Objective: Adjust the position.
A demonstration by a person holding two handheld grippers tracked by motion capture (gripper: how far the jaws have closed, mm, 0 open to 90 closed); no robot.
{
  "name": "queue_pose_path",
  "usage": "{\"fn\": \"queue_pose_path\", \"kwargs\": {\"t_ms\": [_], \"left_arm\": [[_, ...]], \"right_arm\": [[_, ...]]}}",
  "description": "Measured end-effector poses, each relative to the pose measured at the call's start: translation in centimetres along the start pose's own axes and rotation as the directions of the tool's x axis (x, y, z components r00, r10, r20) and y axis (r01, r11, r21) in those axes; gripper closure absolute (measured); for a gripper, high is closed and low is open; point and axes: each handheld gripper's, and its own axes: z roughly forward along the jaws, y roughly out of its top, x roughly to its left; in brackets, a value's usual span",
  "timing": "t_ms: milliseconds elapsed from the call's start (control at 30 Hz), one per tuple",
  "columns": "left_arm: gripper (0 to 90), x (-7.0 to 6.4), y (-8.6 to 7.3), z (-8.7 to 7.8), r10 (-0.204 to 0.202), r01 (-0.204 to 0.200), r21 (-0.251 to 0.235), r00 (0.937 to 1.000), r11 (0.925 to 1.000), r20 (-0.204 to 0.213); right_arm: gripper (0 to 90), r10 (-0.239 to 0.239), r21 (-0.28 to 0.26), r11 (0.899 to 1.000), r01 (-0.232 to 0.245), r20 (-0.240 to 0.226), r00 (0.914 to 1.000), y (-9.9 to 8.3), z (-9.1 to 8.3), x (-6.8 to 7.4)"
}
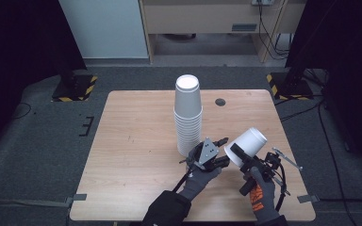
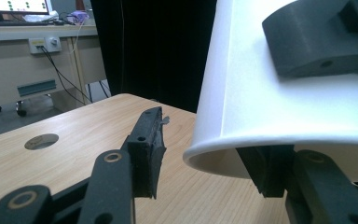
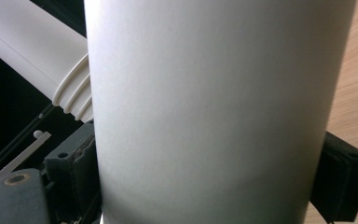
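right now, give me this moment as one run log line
right tongs: shut on single cup, tilted above table | left tongs: open beside its rim | cup stack: upright, upside down

1. The high view looks down from above the near edge of the table (image 1: 136,141) and faces toward 12 o'clock, far enough to see the whole top and floor.
2. The left gripper view sits low by the table top and looks very close at a cup (image 2: 279,93) at its 2 o'clock.
3. The right gripper view is closest of all, right against that cup (image 3: 214,112).
4. All three share the cup (image 1: 249,143). The stack (image 1: 187,115) shows from above and at 10 o'clock in the right gripper view (image 3: 37,65).
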Motion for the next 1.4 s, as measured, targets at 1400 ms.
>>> {"fn": "queue_pose_path", "kwargs": {"t_ms": [1400], "left_arm": [[82.9, 0.2, -0.2, -0.9, 0.075, -0.075, -0.015, 0.9971, 0.997, 0.003]], "right_arm": [[11.0, 0.036, 0.04, 0.999, -0.034, -0.046, 0.9983, -0.3, 0.5, -0.2]]}}
